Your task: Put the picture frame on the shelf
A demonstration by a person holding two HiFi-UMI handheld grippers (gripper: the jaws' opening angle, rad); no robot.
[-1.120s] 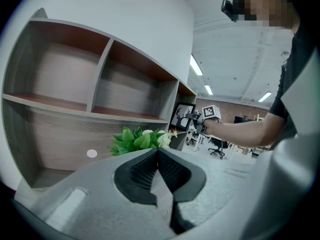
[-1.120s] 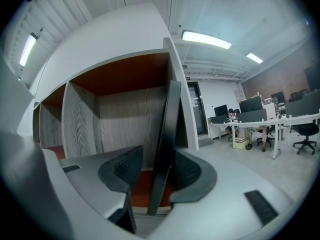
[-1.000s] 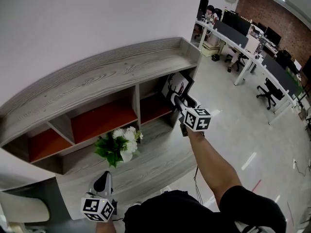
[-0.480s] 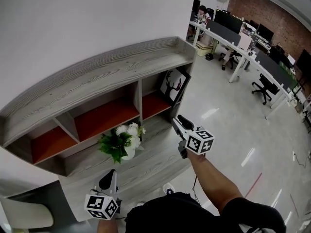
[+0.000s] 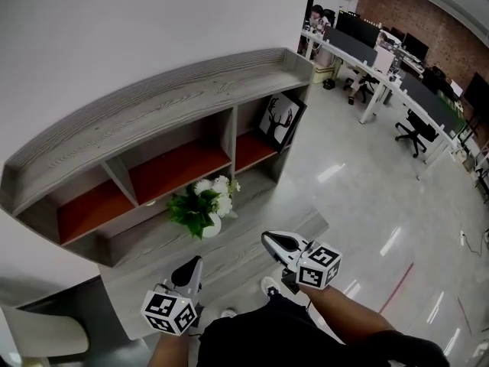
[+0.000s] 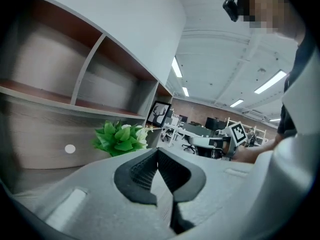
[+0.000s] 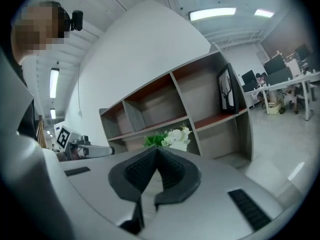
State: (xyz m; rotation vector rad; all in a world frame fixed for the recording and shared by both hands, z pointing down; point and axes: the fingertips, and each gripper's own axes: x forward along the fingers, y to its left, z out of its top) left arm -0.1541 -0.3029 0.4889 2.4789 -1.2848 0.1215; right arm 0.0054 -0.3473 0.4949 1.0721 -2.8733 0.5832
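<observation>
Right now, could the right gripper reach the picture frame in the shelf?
Probably yes. The picture frame stands at the open front of the rightmost compartment, and nothing lies between it and the right gripper; the flowers sit off to the left. Its fingers are shut.

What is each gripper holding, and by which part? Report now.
Nothing. The left gripper and right gripper are both shut and empty; the picture frame stands in the shelf, apart from both.
</observation>
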